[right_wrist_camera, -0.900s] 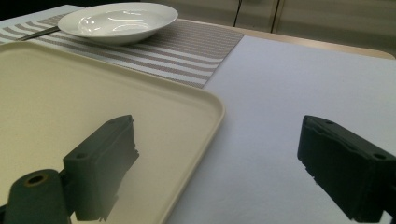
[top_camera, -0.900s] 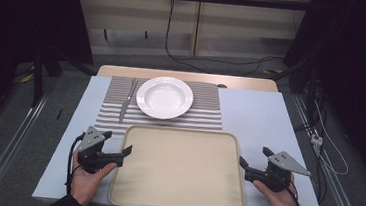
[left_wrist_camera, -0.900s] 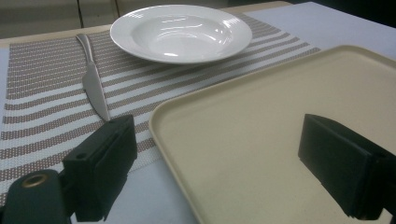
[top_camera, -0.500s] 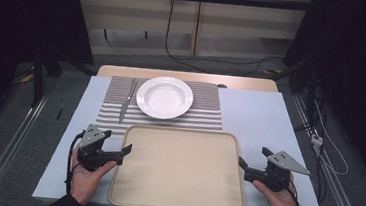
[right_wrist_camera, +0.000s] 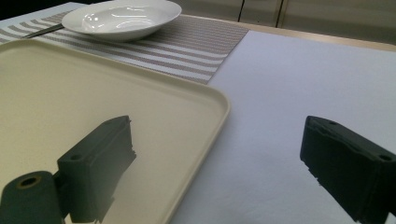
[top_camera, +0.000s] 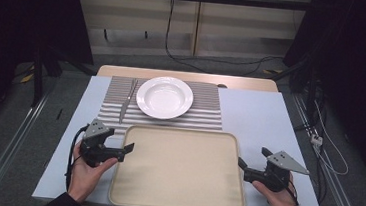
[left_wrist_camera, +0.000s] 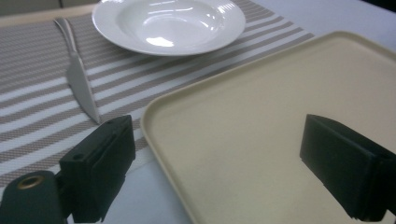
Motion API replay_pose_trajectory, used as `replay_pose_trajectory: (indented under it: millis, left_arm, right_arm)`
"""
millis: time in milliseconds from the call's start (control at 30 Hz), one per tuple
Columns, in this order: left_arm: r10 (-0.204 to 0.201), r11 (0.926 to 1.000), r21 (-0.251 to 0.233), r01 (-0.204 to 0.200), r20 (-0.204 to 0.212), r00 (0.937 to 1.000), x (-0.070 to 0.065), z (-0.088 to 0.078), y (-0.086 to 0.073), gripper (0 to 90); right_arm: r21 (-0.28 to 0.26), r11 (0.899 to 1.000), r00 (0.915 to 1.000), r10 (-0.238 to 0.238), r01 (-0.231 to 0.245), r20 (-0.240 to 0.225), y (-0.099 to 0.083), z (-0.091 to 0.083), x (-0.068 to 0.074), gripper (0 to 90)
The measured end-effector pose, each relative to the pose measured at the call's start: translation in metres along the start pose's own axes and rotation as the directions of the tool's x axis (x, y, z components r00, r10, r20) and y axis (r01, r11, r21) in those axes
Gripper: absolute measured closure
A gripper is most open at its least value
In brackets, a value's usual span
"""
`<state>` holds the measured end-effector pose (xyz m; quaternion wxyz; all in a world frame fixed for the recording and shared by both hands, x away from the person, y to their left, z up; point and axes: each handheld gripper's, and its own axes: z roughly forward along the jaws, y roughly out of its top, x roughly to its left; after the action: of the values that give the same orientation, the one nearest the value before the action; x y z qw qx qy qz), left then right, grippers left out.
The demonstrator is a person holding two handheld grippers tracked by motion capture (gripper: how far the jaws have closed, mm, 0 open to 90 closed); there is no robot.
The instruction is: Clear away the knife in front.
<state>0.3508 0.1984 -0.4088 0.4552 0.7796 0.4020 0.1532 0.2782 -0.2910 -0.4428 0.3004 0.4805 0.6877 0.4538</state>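
Observation:
A beige tray (top_camera: 179, 183) lies on the near half of the table. My left gripper (top_camera: 120, 142) is at its left rim, held by a hand. Its jaws stand open astride the tray's rim (left_wrist_camera: 154, 126), one over the tray and one over the table, my left gripper (left_wrist_camera: 215, 140) gripping nothing. My right gripper (top_camera: 252, 158) is at the tray's right side. In its own view my right gripper (right_wrist_camera: 219, 144) is also open, with the tray's rim (right_wrist_camera: 210, 140) between the jaws, untouched.
Behind the tray a striped placemat (top_camera: 205, 110) carries a white deep plate (top_camera: 164, 97) and, to its left, a table knife (top_camera: 127, 100). Pale blue tabletop (top_camera: 265, 120) shows at the right. Cables lie on the floor beyond the table.

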Motion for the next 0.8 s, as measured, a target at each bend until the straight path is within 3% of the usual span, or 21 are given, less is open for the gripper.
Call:
replay_pose_trajectory:
  millis: [67,267,433,633,800]
  left_arm:
    - [0.016,0.9995,0.026,-0.015,-0.015,0.9998,0.000,0.001,0.004,12.5]
    - [0.004,0.9998,0.019,-0.004,-0.017,0.9998,0.008,0.003,0.013,13.6]
    - [0.025,0.9996,0.014,-0.025,-0.040,0.9989,0.016,0.009,0.024,15.4]
    - [0.000,0.9998,0.018,0.001,-0.076,0.9971,0.025,0.014,0.034,15.3]
    - [0.013,0.9995,0.029,-0.010,-0.099,0.9950,0.036,0.018,0.041,15.9]
  right_arm:
    - [-0.001,1.000,1.0000,-0.002,0.002,0.003,0.000,0.000,0.000,9.5]
    - [0.004,1.000,0.9999,-0.012,0.012,-0.003,0.000,0.001,0.001,9.5]
    - [0.004,1.000,0.9999,-0.015,0.015,-0.006,0.001,0.002,0.002,9.7]
    - [0.009,1.000,0.9999,-0.013,0.014,-0.004,0.001,0.002,0.003,9.7]
    - [0.009,1.000,0.9999,-0.016,0.016,-0.004,0.001,0.002,0.002,9.7]
